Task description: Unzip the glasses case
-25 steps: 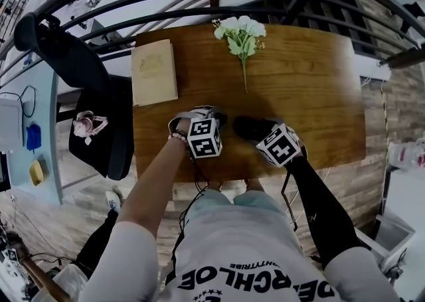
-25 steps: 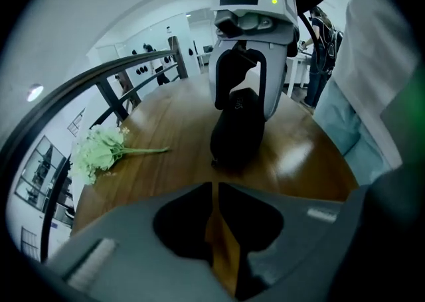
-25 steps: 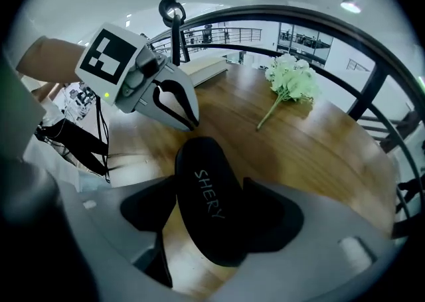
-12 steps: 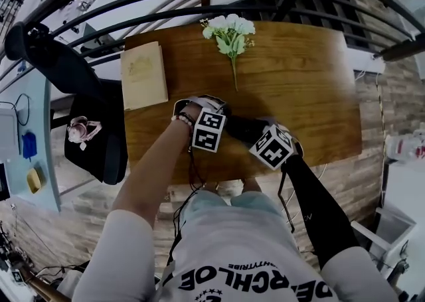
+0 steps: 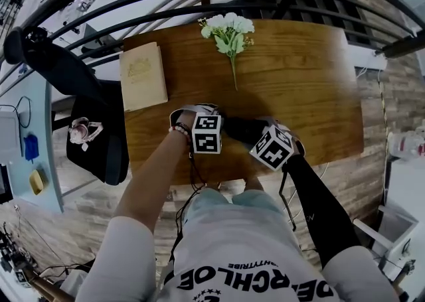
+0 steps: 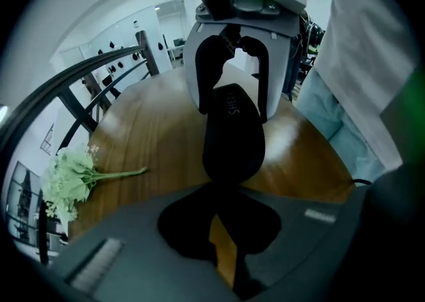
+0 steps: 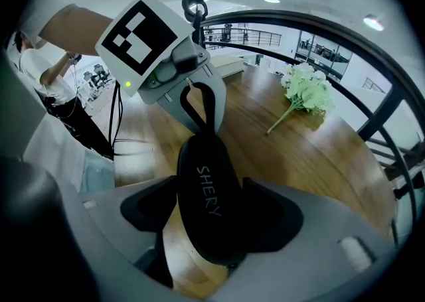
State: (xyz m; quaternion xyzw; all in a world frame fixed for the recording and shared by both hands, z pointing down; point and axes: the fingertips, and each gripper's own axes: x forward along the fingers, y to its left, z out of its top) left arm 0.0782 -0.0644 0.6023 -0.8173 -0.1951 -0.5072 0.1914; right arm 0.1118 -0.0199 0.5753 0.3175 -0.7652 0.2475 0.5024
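Lying near the front edge of the wooden table (image 5: 312, 81), close to the person's body, the black glasses case (image 7: 202, 181) stretches between the two grippers, with its white lettering "SHERY" facing up. The right gripper (image 7: 211, 213) clamps it: the two dark pads press against the case's long sides at the end nearer that gripper, and the case fills the gap between them. The left gripper (image 6: 218, 218) is at the opposite end. Its jaws have just been closing and now stand almost together, with only a thin sliver of table showing between the pads. Their tips touch the rounded tip of the case, but whether a zip tab is pinched there cannot be made out. Both grippers point steeply down, their marker cubes side by side in the head view. Further back on the table, well apart from the case, a bunch of pale flowers (image 5: 229, 32) lies with its stem toward the person, and a cream book (image 5: 141, 76) lies flat near the left rear corner. A black chair (image 5: 99, 141) stands just beside the table's left edge.
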